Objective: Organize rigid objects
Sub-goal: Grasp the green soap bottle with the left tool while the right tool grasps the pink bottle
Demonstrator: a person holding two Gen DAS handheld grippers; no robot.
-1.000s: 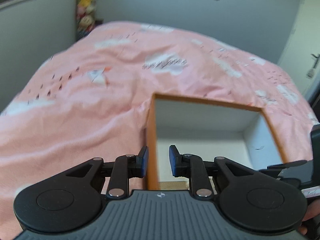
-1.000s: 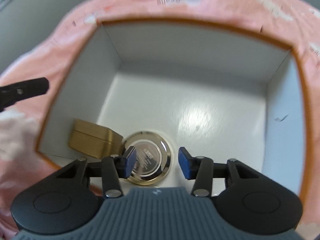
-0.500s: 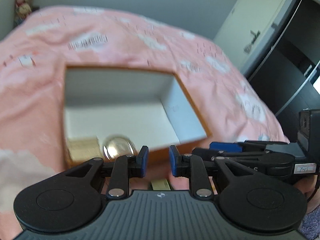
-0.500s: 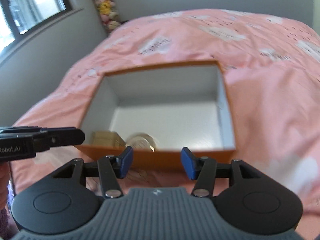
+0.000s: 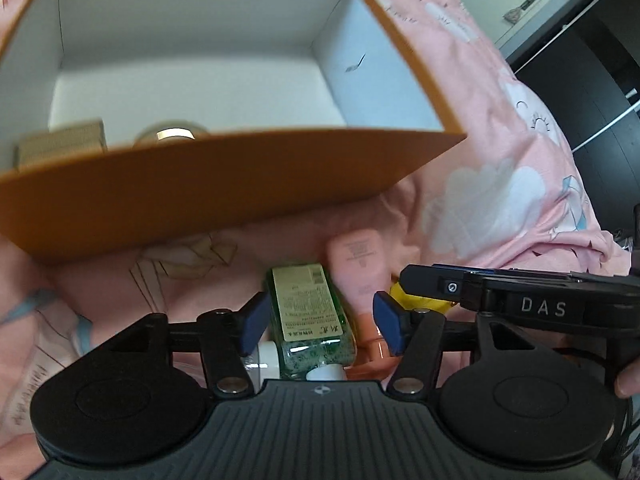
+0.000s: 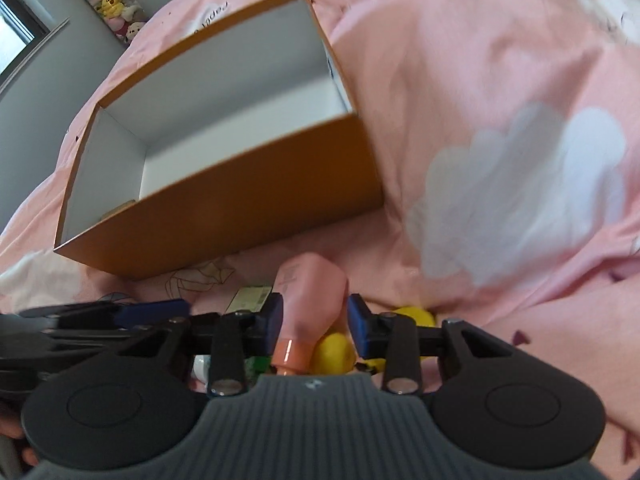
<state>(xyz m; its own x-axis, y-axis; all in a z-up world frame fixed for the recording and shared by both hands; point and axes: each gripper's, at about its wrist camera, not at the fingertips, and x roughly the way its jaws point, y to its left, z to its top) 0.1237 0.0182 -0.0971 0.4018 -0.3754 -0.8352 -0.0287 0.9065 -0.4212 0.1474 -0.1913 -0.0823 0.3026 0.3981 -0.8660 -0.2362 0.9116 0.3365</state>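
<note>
Pink bedspread, orange box, yellow toy behind pink bottle

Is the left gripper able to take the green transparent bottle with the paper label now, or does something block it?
Probably yes. The left gripper has its jaws opening around the green transparent bottle, which lies between the pads. The pink bottle lies close beside it, with the right gripper closing around it, so space is tight.

My fingers wear smooth blue pads on matt black plastic arms, above a ribbed grey housing. Between them lies a clear, glossy green bottle with a paper label; at two o'clock of it a matt pink plastic bottle. The cardboard box is matt orange outside, smooth white inside, on soft wrinkled pink cloth.
</note>
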